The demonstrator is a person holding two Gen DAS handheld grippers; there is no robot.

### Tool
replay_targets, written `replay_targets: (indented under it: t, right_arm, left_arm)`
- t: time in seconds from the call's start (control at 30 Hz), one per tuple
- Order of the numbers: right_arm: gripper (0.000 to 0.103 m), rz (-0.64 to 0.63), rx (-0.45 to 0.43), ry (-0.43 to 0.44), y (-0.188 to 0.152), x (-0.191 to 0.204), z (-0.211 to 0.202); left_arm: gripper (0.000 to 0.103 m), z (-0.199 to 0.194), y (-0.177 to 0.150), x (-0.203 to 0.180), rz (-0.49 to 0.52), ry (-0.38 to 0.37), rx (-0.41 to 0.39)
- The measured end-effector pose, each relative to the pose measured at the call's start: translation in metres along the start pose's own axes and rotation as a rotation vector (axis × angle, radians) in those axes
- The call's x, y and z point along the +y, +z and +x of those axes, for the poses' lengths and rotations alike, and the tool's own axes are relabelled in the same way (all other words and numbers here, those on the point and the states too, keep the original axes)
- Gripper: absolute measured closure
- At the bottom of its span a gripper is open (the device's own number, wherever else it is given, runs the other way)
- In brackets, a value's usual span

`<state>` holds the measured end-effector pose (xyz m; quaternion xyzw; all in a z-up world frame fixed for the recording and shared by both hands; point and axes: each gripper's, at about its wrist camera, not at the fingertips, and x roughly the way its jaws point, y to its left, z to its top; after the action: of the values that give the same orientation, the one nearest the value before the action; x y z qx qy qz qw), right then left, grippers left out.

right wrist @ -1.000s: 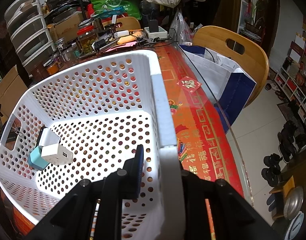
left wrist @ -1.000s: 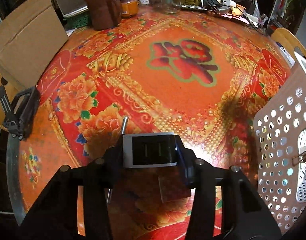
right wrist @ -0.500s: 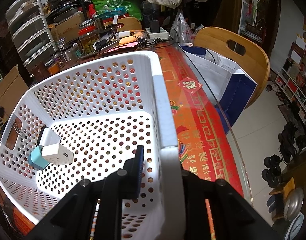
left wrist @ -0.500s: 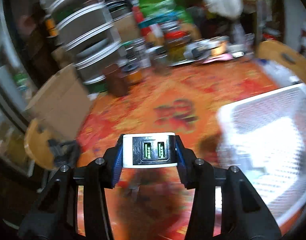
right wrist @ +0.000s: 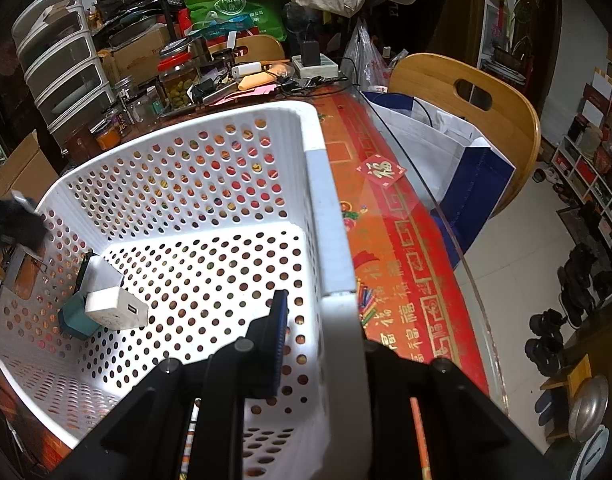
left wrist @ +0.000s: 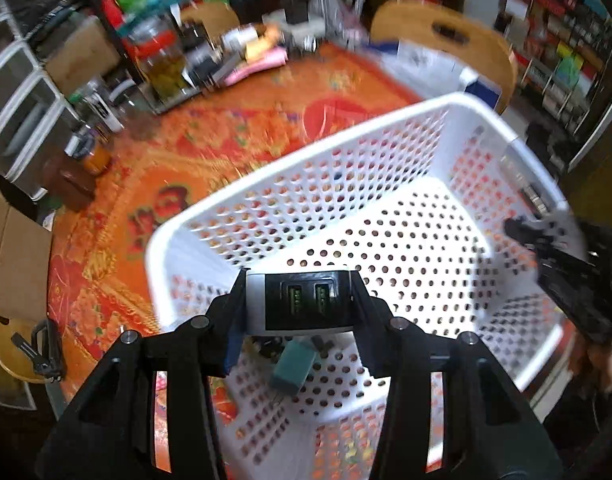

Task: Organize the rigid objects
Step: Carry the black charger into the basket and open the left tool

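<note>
My left tongs [left wrist: 300,312] pinched a black-and-white USB charger [left wrist: 302,302] above the white perforated plastic basket [right wrist: 329,216], which my right tongs [right wrist: 319,344] clamped by its rim; a white charger [right wrist: 116,309] and a teal block [right wrist: 74,318] already lay inside.

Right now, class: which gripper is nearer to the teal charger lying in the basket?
Left. The left gripper, holding a USB charger, hovers just above the teal charger; the right gripper clamps the basket rim opposite.

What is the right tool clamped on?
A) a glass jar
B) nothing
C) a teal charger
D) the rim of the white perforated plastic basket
D: the right tool is shut on the rim of the white perforated plastic basket, one finger inside the wall, one outside.
</note>
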<state>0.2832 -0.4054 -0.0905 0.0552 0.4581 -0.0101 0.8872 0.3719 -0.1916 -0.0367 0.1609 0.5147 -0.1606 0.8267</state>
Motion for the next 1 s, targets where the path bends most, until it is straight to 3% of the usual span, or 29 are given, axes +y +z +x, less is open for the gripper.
replay_targets:
  t: [0.13,0.27,0.6,0.73,0.8,0.87,0.9,0.93,1.0]
  right_arm:
    - [0.086,-0.006,0.004,-0.001,0.0,0.0,0.0]
    - [0.086,-0.011,0.008,0.0,0.0,0.001,0.001]
    - [0.085,-0.015,0.006,0.001,0.0,0.001,0.0]
    - [0.085,-0.014,0.01,-0.001,0.002,0.002,0.0]
    - [0.085,-0.013,0.011,-0.001,0.003,0.002,0.001]
    - [0.085,-0.012,0.011,-0.003,0.003,0.002,0.001]
    - [0.085,-0.011,0.011,-0.003,0.003,0.002,0.001]
    - [0.085,-0.009,0.011,-0.004,0.003,0.002,0.001]
    - [0.085,-0.007,0.013,-0.006,0.003,0.002,0.002]
  left_arm:
    - [0.06,0.036,0.012,-0.009,0.037,0.031,0.079]
    - [0.06,0.059,0.012,-0.024,0.091,0.089,0.108]
    - [0.06,0.088,0.012,-0.05,0.21,0.173,0.204]
    - [0.059,0.092,0.013,-0.049,0.206,0.162,0.207]
    - [0.052,0.087,0.013,-0.048,0.196,0.143,0.182]
    - [0.026,0.076,0.013,-0.048,0.199,0.148,0.127]
    - [0.02,0.069,0.012,-0.048,0.202,0.16,0.085]
    - [0.015,0.058,0.011,-0.048,0.203,0.187,0.03]
    - [0.015,0.039,0.01,-0.044,0.184,0.19,-0.03]
